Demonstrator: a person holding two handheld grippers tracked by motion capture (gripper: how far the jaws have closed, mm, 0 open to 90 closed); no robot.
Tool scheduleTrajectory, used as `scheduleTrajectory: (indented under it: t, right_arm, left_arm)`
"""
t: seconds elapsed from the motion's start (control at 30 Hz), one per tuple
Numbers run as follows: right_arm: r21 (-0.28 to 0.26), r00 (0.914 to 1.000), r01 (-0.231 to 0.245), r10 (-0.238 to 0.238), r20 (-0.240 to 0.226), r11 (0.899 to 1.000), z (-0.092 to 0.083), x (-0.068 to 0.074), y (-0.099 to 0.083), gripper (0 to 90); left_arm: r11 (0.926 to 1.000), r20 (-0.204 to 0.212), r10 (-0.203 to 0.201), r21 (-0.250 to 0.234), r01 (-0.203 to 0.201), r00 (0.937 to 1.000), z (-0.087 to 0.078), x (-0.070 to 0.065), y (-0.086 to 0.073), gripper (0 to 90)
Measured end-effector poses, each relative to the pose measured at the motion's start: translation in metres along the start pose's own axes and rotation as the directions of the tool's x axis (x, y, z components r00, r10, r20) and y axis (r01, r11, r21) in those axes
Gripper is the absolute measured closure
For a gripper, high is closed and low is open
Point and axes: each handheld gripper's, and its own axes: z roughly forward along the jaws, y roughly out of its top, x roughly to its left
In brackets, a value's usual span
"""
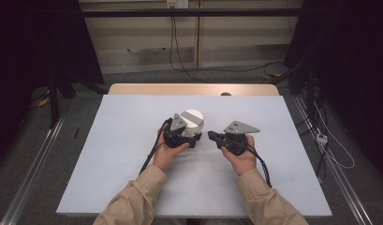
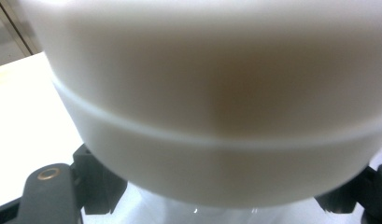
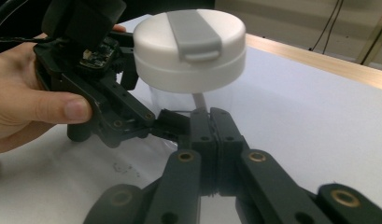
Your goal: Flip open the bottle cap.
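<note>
A clear jar with a white lid [image 1: 193,118] and a grey flip tab [image 3: 193,30] stands mid-table. My left gripper [image 1: 195,137] reaches it from the left, shut on the clear body just under the lid. In the left gripper view the lid [image 2: 216,93] looms very close and hides the fingertips. My right gripper [image 1: 210,135] points at the jar from the right, a short gap away. Its jaws [image 3: 211,120] are pressed together with nothing between them, their tips close to the left gripper's jaw [image 3: 172,123] at the jar's base.
A white sheet [image 1: 133,140] covers the table, with wide bare room on both sides of the hands. The wooden table edge [image 1: 194,89] runs along the far side, with a small dark object [image 1: 225,94] on it. Cables [image 1: 180,51] lie on the floor beyond.
</note>
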Motion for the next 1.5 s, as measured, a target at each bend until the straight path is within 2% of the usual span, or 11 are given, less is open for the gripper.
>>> scheduleTrajectory:
  t: [0.2,0.73,0.9,0.93,1.0,1.17,1.5]
  right_arm:
    - [-0.003,0.9998,-0.017,0.017,-0.009,1.0,0.007,-0.001,0.007,90.0]
    - [-0.002,0.9998,-0.018,0.018,-0.003,1.0,0.016,-0.003,0.016,90.0]
    - [0.003,1.0,-0.005,0.005,-0.005,1.0,0.017,-0.001,0.018,90.0]
    - [0.007,1.0,-0.001,0.001,-0.003,1.0,0.017,-0.001,0.018,90.0]
    - [0.006,1.0,-0.001,0.001,-0.004,1.0,0.018,-0.002,0.018,90.0]
    - [0.01,1.0,0.007,-0.007,-0.003,1.0,0.018,-0.002,0.019,90.0]
    - [0.009,0.9998,0.017,-0.017,-0.008,1.0,0.019,-0.001,0.022,90.0]
  left_arm:
    - [1.0,0.001,0.0,0.002,0.0,1.0,0.0,0.0,0.0,18.8]
    - [1.0,-0.002,0.005,0.003,-0.004,1.0,0.0,0.0,0.0,18.8]
    - [1.0,-0.001,0.005,0.003,-0.005,1.0,0.0,0.0,0.0,18.8]
    - [0.9998,-0.008,0.018,0.005,-0.018,0.9998,0.0,0.0,0.0,18.8]
    - [1.0,-0.01,0.003,0.002,-0.003,0.9999,0.0,-0.001,0.0,18.8]
    - [0.9999,-0.009,0.015,0.005,-0.014,0.9999,0.0,0.0,0.0,18.8]
    - [1.0,-0.004,0.005,0.002,-0.005,1.0,0.001,-0.001,0.0,18.8]
